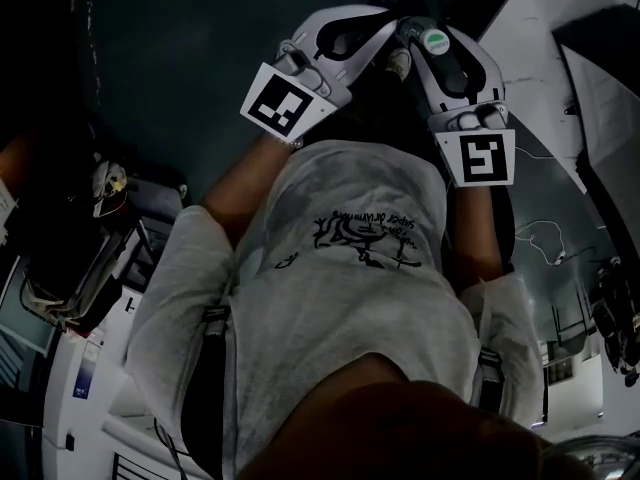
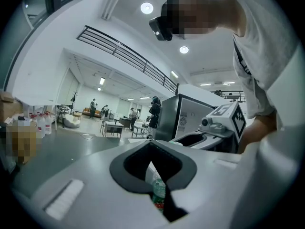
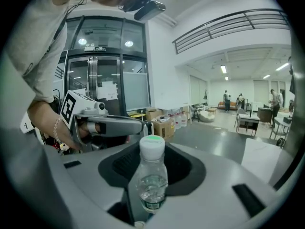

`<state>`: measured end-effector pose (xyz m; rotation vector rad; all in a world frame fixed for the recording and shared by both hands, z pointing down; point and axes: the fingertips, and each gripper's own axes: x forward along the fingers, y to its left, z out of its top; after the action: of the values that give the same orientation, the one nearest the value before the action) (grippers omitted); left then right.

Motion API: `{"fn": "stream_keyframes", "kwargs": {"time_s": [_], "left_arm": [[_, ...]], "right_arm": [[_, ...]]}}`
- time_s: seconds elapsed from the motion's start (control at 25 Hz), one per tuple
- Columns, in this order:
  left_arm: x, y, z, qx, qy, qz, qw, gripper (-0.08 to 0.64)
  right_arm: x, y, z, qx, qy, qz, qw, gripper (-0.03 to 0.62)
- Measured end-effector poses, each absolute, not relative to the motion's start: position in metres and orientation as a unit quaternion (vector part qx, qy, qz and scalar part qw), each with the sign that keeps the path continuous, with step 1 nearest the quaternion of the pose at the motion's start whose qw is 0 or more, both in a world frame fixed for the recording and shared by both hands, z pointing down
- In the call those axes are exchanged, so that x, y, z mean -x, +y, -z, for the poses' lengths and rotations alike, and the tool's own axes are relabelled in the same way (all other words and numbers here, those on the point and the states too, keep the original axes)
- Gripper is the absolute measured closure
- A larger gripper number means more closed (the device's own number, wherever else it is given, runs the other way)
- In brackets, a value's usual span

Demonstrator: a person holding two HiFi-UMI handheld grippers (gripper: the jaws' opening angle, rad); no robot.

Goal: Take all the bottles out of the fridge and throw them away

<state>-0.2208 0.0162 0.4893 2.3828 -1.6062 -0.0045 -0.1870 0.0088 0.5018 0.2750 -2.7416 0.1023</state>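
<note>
Gray T-shirt [image 1: 340,298] fills the bottom of the head view, and both grippers are held out past it at 12 o'clock, over a dark gray floor [image 1: 180,48] that runs off toward 10 o'clock. Right gripper [image 1: 440,53] is clamped on a white-capped bottle [image 3: 151,175], upright, with a bit of water in it. Left gripper [image 1: 350,33] is pinching a second bottle [image 2: 159,194] with a green label, low in its jaws.

Room's a big, bright open hall: balcony railing [image 2: 128,56] up at 11 o'clock in the left gripper view, a dark cabinet [image 2: 188,116] just right of center, desks [image 2: 112,128] far back. Right gripper view has glass doors [image 3: 102,70] at 10 o'clock and cardboard boxes [image 3: 164,125] on the floor near center.
</note>
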Motion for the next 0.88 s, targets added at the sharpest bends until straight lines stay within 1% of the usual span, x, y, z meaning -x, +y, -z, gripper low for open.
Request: {"fn": "stream_keyframes", "kwargs": {"time_s": [0.2,0.88], "left_arm": [[0.219,0.021,-0.521,-0.823,-0.550,-0.019,0.140,0.552],[0.210,0.044,-0.616,-0.827,-0.542,-0.029,0.146,0.551]], "right_arm": [[0.188,0.012,-0.533,-0.092,-0.973,-0.060,0.202,0.434],[0.186,0.028,-0.631,-0.105,-0.968,-0.060,0.218,0.434]]}}
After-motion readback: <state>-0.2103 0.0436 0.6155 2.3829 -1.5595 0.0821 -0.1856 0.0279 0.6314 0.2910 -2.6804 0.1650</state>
